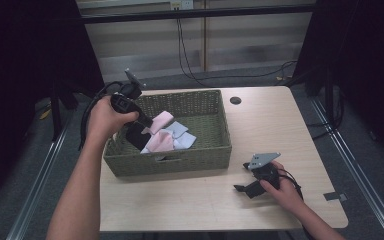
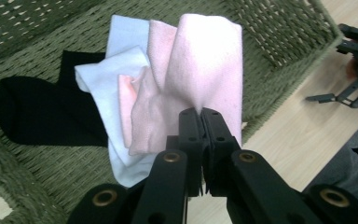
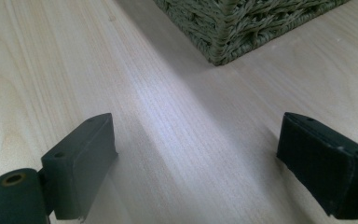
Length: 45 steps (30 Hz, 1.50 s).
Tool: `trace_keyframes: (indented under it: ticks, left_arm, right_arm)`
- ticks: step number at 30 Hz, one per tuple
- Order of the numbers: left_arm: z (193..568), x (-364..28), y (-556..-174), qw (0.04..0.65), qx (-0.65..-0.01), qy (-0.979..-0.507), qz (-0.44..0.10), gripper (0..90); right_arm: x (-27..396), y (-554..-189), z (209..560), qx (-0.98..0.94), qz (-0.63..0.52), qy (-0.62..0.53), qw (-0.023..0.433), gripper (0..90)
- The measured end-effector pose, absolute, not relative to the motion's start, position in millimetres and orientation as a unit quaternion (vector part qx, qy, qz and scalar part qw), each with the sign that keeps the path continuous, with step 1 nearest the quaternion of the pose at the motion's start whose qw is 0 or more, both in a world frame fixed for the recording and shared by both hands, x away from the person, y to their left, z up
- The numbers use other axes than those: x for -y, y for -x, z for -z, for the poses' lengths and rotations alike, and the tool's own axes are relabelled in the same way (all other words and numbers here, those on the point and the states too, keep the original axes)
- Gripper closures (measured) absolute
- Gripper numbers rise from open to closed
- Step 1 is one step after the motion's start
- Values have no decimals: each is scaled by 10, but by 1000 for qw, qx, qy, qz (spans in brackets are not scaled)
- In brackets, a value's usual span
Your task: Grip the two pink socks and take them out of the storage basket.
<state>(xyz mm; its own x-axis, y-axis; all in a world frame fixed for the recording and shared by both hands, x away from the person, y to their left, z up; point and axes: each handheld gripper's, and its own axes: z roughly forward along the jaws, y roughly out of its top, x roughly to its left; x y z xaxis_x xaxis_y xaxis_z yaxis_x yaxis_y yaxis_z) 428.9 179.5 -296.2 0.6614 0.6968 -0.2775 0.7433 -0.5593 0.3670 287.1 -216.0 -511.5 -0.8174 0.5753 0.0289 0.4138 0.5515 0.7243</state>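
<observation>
Pinching the pink cloth point(image 2: 205, 70) over the basket point(image 1: 220, 150), the left claw point(image 2: 201, 119); right claw point(image 3: 196, 154) spread.

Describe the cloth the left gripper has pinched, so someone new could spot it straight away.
Look in the green woven basket on the wooden table. The left gripper is shut on the pink cloth, which drapes over a pale blue cloth beside a black one. It's the only pink one.

My pale wooden table point(image 1: 280, 130) stands on grey floor point(image 1: 350, 150); black curtains point(image 1: 25, 75) hang at both sides, and cables point(image 1: 190, 55) trail down the panelled back wall point(image 1: 250, 40).
</observation>
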Motion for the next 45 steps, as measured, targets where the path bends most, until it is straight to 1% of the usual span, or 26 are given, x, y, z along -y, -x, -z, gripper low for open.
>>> trace_keyframes:
  ticks: [7, 19, 45]
  left_arm:
    - [2927, -1758, -4197, 235, -399, -884, 54, 877]
    - [2848, -1639, -4023, 238, -366, -898, 55, 877]
    - [2836, -1386, -3637, 242, -303, -920, 56, 876]
  right_arm:
    - [2160, -2871, 5115, -874, -380, -283, 106, 105]
    - [2160, -2870, 5115, -875, -380, -282, 106, 105]
    - [2161, -2871, 5116, -875, -380, -282, 107, 105]
